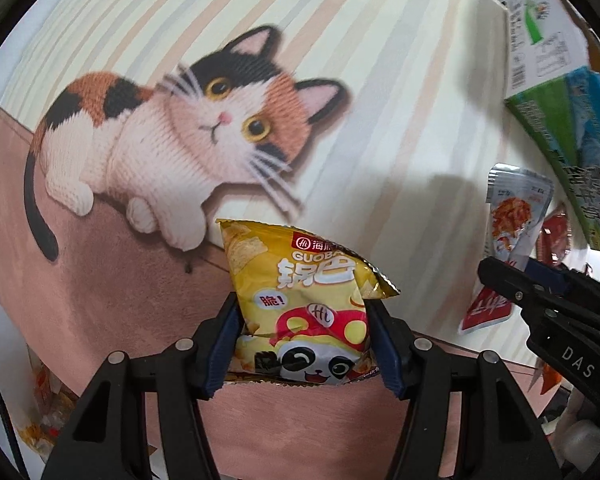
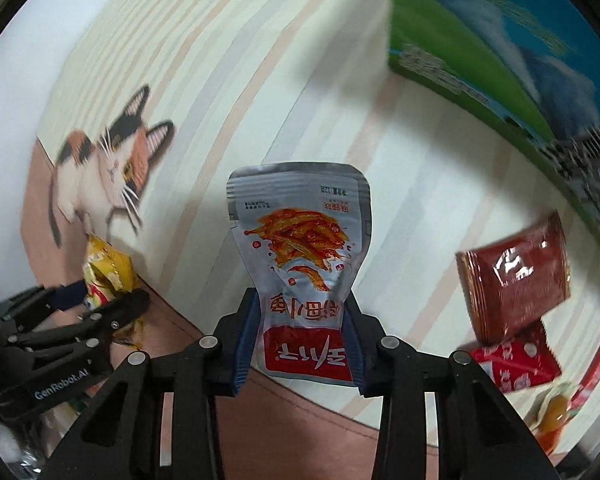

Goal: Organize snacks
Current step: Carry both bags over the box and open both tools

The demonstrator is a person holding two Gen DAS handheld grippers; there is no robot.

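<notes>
The table cover (image 1: 380, 80) shows pale cream, grey and peach stripes with a calico cat (image 1: 172, 136) (white, orange, black) over a pink-brown band. The yellow packet (image 1: 300, 300) bears a panda in a red cap; the silver pouch (image 2: 300, 264) carries orange-red fish and a red label

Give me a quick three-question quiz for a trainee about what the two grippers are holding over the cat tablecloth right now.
1. True or false: the left gripper holds the yellow panda snack bag.
2. Which does the right gripper pinch? A. dark red packet B. silver fish snack pouch C. green and blue box
3. Fill in: the tablecloth shows a calico ____.

Key: 1 true; 2 B; 3 cat.
</notes>
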